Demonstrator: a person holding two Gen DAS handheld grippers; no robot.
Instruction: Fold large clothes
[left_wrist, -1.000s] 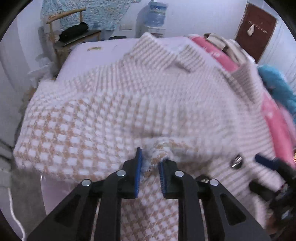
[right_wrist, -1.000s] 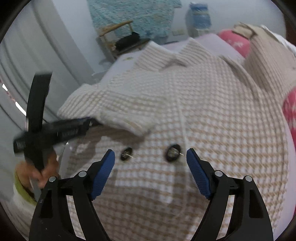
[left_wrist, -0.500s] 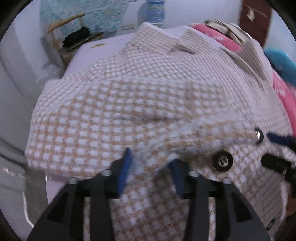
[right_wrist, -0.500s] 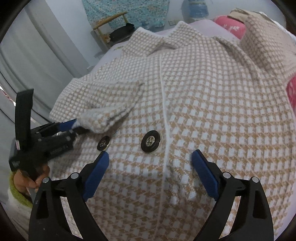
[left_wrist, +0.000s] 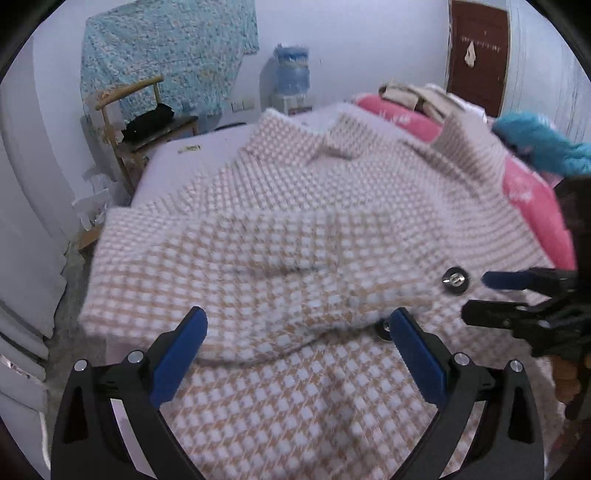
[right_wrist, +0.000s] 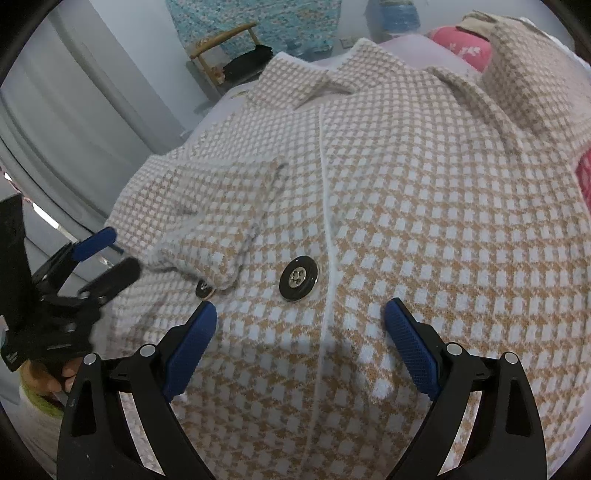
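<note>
A large tan-and-white houndstooth coat (left_wrist: 332, 206) lies spread front-up on the bed, collar at the far end; it also fills the right wrist view (right_wrist: 424, 206). Its left sleeve (right_wrist: 221, 206) is folded across the chest, with the cuff beside two black buttons (right_wrist: 298, 278). My left gripper (left_wrist: 295, 332) is open and empty just above the folded sleeve. My right gripper (right_wrist: 301, 325) is open and empty over the coat's front, close to the large button. Each gripper shows in the other's view: the right (left_wrist: 495, 295) and the left (right_wrist: 107, 254).
The lilac bed (left_wrist: 192, 162) carries a pink blanket (left_wrist: 524, 192), folded clothes (left_wrist: 406, 96) and a blue fluffy item (left_wrist: 539, 144) at the right. A wooden chair (left_wrist: 140, 122) with a dark bag and a water dispenser (left_wrist: 291, 81) stand by the far wall.
My left gripper let go of the sleeve cuff and opened wide, leaving the sleeve lying across the coat's front. The right gripper stayed open and moved slightly closer over the buttons.
</note>
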